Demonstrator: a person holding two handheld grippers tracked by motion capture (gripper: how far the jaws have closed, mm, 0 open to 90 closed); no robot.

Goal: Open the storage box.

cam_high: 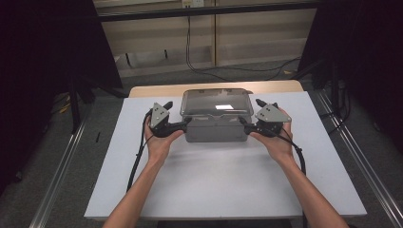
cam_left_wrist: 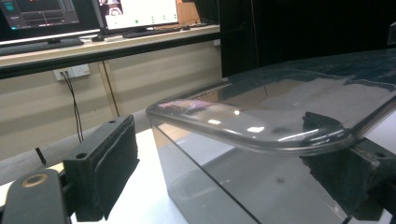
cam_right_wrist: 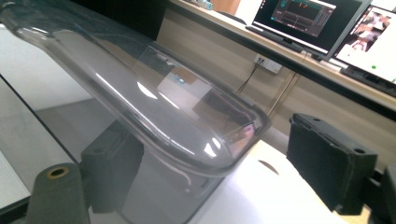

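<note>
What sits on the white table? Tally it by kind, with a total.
Clear plastic lidded box: 1
Black two-jaw grippers: 2, the left gripper and the right gripper
Total: 3

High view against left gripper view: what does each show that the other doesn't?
High view alone: both hands, the left gripper and right gripper at opposite ends of the clear box, and the white tabletop. Left gripper view alone: monitors on a desk behind, a wall socket, and this gripper's open jaws astride the box's rim, one pad under it. Both: the box and its lid.
</note>
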